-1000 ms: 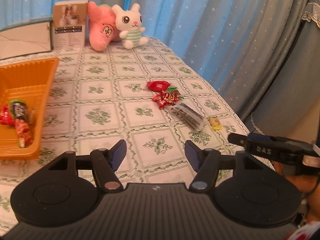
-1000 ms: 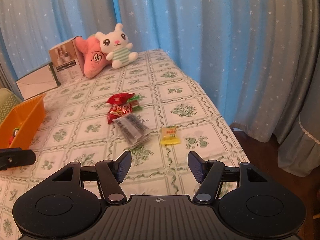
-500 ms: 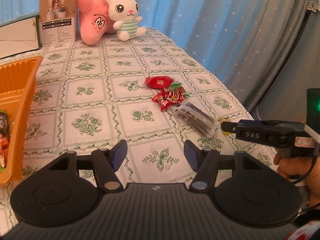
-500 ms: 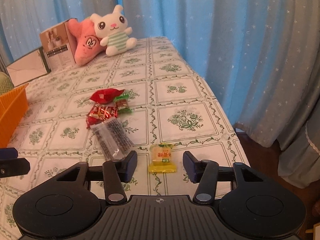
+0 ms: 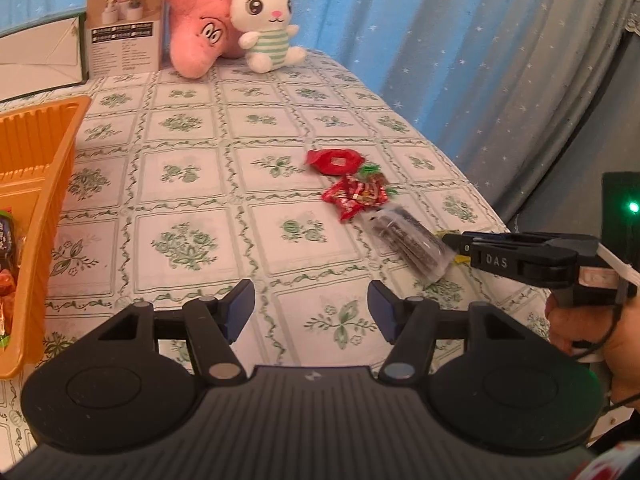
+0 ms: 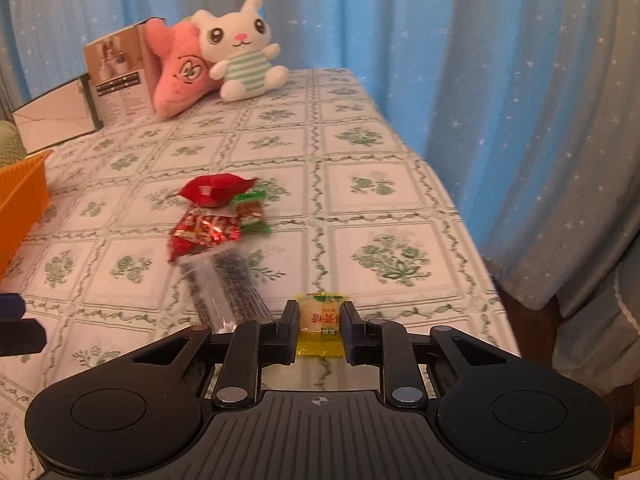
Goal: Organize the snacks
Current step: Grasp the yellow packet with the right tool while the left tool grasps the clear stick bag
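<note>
Since a moment ago, the right hand-held gripper point(image 6: 320, 330) has come down over the yellow candy point(image 6: 321, 325), and its jaws have just been closing. Now they squeeze the candy from both sides on the surface point(image 6: 380, 208), near its front edge. A clear packet point(image 6: 224, 288) lies just beside it, with red snacks point(image 6: 208, 216) farther back. The left hand-held gripper point(image 5: 311, 310) is wide open and holds nothing. An orange tray point(image 5: 36, 208) sits at the left with some snacks inside.
</note>
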`<state>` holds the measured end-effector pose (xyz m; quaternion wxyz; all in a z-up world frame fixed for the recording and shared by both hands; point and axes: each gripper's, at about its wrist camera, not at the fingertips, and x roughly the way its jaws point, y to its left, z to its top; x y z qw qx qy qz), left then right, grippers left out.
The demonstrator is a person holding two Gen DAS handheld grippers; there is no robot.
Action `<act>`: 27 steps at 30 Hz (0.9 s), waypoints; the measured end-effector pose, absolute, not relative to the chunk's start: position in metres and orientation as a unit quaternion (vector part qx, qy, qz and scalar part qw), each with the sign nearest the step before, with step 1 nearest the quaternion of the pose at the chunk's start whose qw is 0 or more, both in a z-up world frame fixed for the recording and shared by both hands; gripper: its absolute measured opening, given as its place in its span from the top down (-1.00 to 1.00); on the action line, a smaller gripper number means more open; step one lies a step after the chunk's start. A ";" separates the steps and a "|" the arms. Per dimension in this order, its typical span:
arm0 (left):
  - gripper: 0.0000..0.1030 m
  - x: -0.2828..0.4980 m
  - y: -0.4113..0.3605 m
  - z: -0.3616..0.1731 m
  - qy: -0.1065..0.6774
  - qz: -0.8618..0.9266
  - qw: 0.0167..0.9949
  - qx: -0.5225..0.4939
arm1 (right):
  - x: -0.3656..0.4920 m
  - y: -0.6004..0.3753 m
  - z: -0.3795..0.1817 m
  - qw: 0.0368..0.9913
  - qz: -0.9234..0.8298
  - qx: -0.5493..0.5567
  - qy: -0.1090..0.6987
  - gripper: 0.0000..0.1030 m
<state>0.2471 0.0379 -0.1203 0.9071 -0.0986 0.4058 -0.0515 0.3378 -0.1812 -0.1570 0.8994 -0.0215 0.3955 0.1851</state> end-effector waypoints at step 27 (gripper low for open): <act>0.02 0.313 -0.019 -0.152 0.381 -0.181 0.906 0.032 | 0.313 -0.172 -0.159 0.898 0.192 -0.067 0.389 0.53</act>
